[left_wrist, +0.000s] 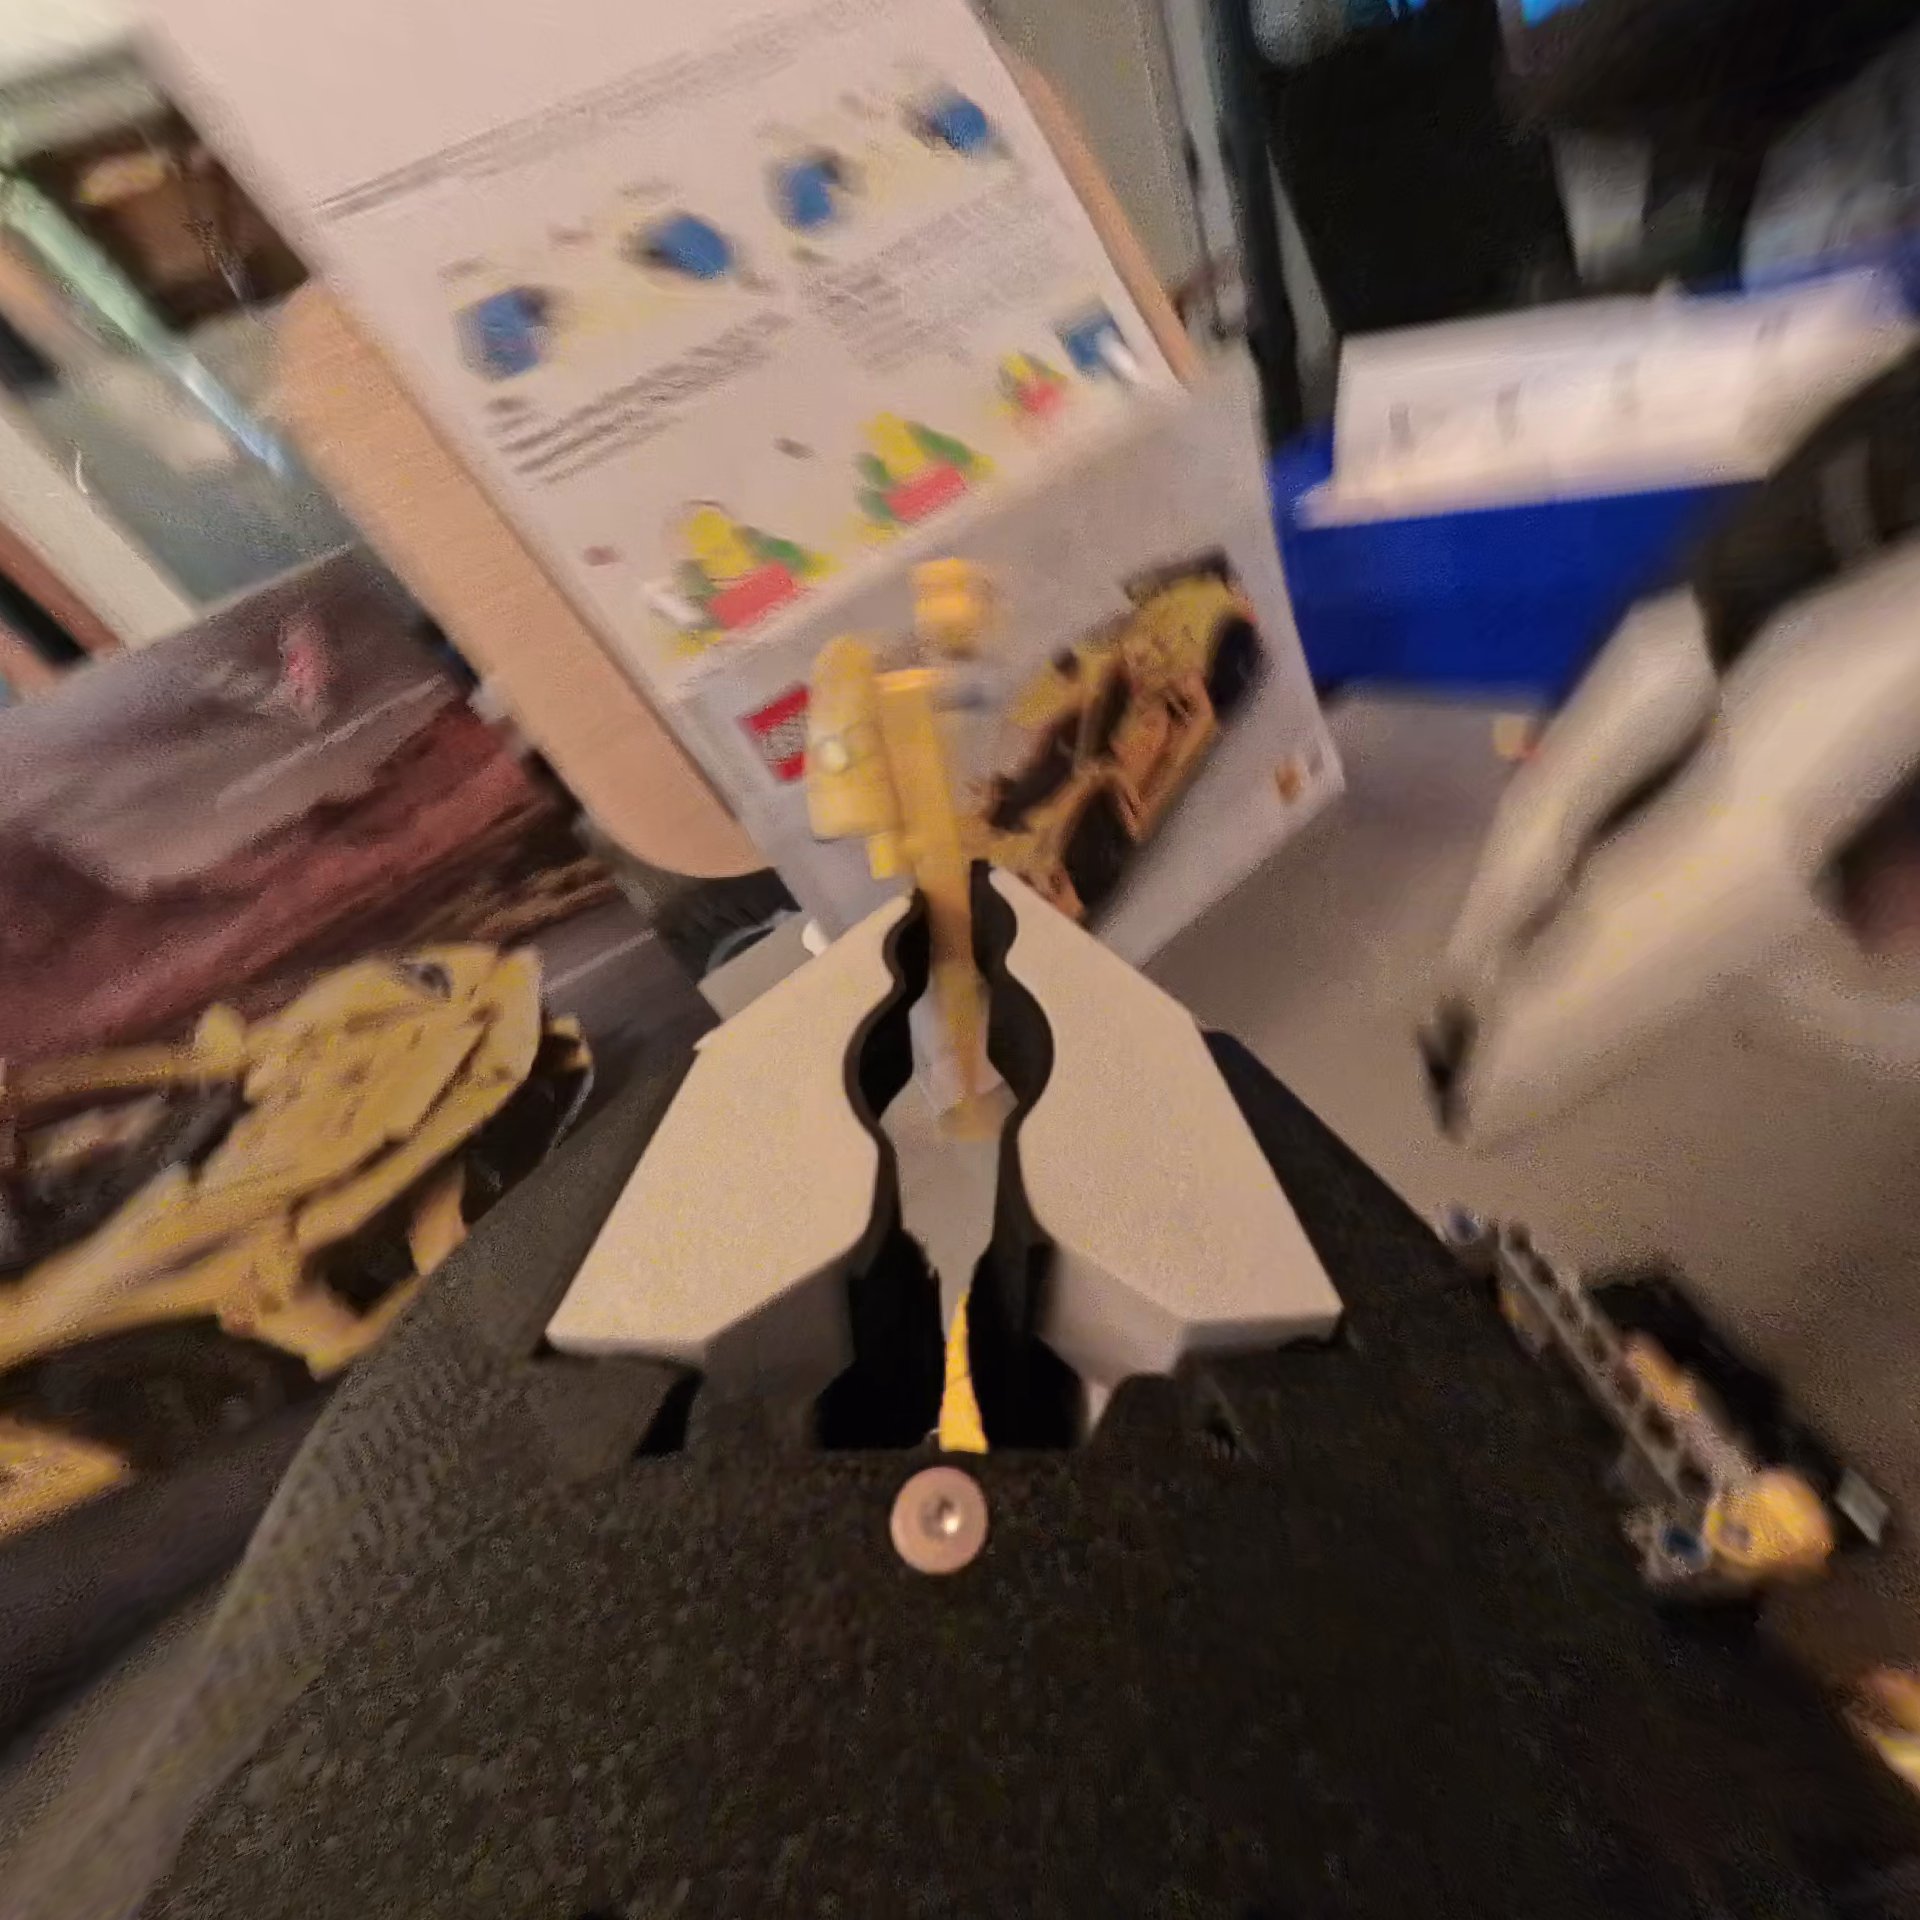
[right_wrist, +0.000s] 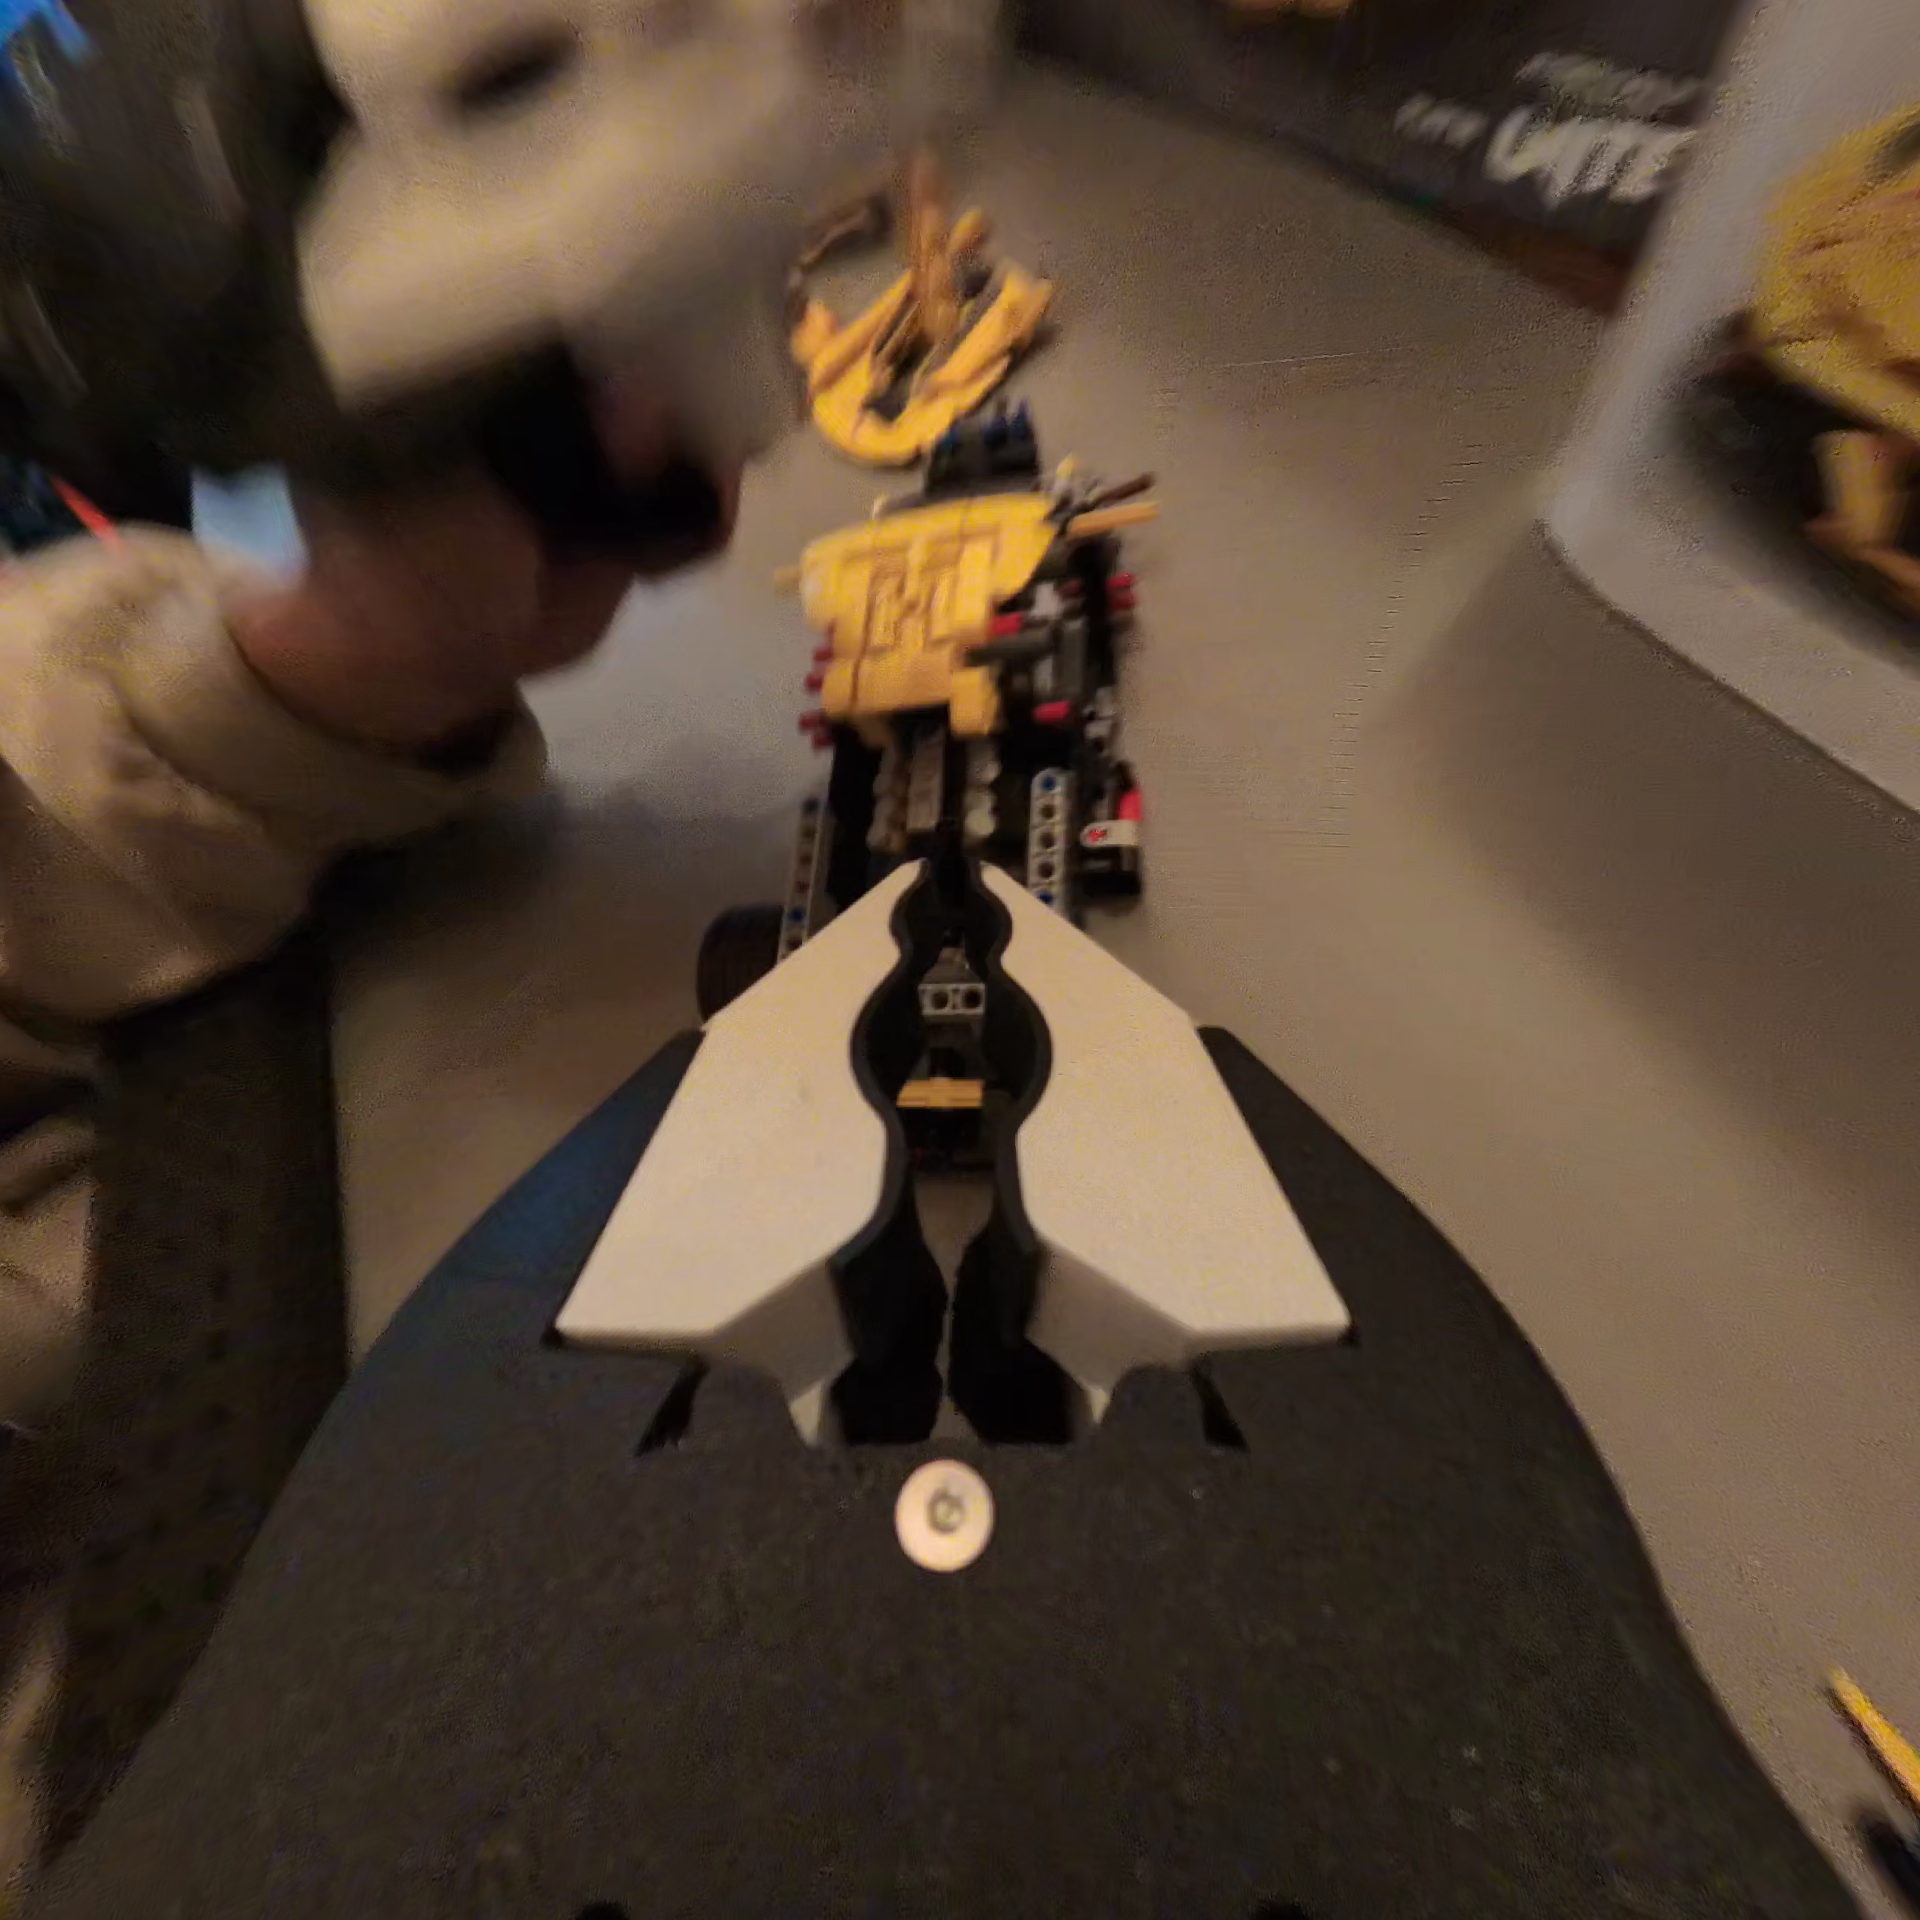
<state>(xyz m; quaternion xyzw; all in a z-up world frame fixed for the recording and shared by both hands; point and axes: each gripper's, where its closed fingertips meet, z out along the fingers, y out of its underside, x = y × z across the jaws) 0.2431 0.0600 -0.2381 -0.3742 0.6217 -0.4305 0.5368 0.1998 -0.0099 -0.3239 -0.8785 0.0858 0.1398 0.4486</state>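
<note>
Left gripper (left_wrist: 948, 894): fingers (left_wrist: 790, 1122) drawn close, clamped on a yellow part (left_wrist: 914, 748) that sticks up past the tips.
Yellow part: a slim stem runs down between the fingers; a fatter yellow piece sits on its left side above the tips; blurred.
Beyond left fingers: a white box (left_wrist: 1174, 665) with a yellow car picture, and behind it a leaning instruction sheet (left_wrist: 727, 312).
Left of left fingers: a dark box (left_wrist: 260, 831) with a yellow car picture.
Right of left fingers: the right gripper, blurred, and a grey beam (left_wrist: 1621, 1382) with holes below it.
Right gripper (right_wrist: 951, 883): fingers (right_wrist: 790, 1122) drawn close; tips at the near end of a chassis (right_wrist: 966, 727); a dark bit lies between them, but I cannot tell if it is gripped.
Chassis: black and grey with a yellow panel on top, lying on the grey worktop (right_wrist: 1299, 727), running straight ahead of the fingers.
Beyond chassis: loose yellow pieces (right_wrist: 914, 332).
Left of right fingers: a blurred hand (right_wrist: 416, 603) on the left gripper.
</note>
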